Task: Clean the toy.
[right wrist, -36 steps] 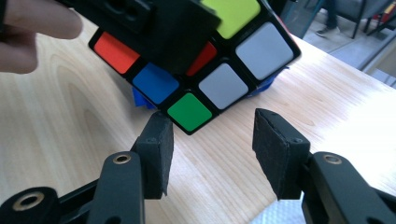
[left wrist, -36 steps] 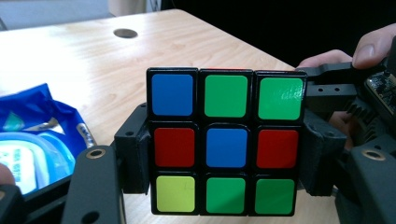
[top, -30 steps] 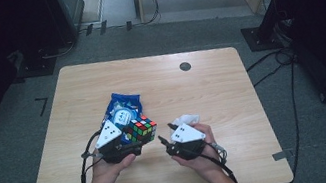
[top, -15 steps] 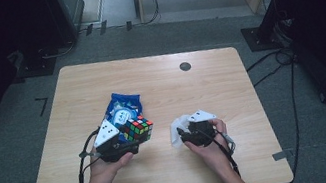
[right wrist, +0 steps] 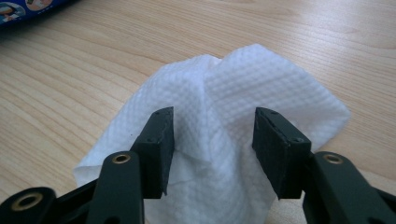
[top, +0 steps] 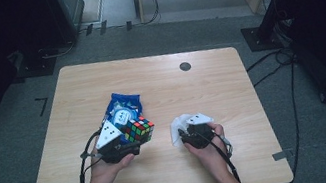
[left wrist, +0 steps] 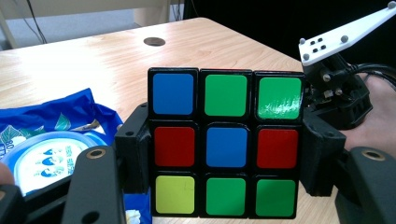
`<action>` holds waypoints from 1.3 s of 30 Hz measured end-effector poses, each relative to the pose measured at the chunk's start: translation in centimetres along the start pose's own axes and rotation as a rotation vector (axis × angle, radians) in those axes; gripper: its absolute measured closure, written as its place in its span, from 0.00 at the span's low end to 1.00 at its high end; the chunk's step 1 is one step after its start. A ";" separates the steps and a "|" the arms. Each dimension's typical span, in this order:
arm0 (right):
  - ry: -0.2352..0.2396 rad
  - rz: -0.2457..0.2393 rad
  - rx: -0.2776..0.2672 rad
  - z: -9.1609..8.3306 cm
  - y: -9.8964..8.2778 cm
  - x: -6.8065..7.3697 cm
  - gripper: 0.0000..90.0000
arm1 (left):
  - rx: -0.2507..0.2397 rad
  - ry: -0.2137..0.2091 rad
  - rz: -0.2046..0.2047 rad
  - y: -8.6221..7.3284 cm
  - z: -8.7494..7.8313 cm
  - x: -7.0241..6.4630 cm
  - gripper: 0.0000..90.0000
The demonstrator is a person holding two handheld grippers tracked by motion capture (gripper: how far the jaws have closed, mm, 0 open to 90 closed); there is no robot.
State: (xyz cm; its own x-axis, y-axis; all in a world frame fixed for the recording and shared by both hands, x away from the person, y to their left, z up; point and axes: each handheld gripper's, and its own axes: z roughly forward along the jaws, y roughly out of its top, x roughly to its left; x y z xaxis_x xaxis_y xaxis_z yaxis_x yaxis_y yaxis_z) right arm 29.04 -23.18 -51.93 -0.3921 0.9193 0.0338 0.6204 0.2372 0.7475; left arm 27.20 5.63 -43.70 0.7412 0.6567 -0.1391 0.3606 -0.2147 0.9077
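Your left claw (left wrist: 224, 186) pinches the Rubik's cube (left wrist: 225, 142); your right claw (right wrist: 212, 149), jaws just closing, straddles the paper towel (right wrist: 224, 112), not yet gripped; wiping remains.

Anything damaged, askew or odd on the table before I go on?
One thing: on the colourful puzzle cube clamped in the left gripper, the top-right green sticker looks scuffed, with pale streaks. The crumpled white paper tissue stands bunched between the right gripper's closing jaws.
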 end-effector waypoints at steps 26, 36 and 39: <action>0.264 0.021 -0.293 -8.8 4.9 2.0 0.97 | 0.017 -0.015 0.072 -0.8 1.1 -1.1 0.38; 0.421 -0.042 -0.358 -11.6 6.2 5.1 0.96 | 0.007 -0.041 0.135 -1.1 1.7 -2.5 0.38; 0.427 -0.058 -0.350 -11.3 6.2 5.6 0.96 | 0.002 -0.046 0.162 -1.1 1.7 -3.1 0.38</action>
State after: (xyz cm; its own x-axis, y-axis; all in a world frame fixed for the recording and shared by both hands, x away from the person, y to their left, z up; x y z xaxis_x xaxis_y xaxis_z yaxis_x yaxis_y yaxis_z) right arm 22.99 -20.09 -39.65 -0.7047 0.6816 0.1973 0.3555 0.0984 0.9295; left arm 25.52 2.59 -44.96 0.8150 0.5794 -0.0095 0.2356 -0.3165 0.9189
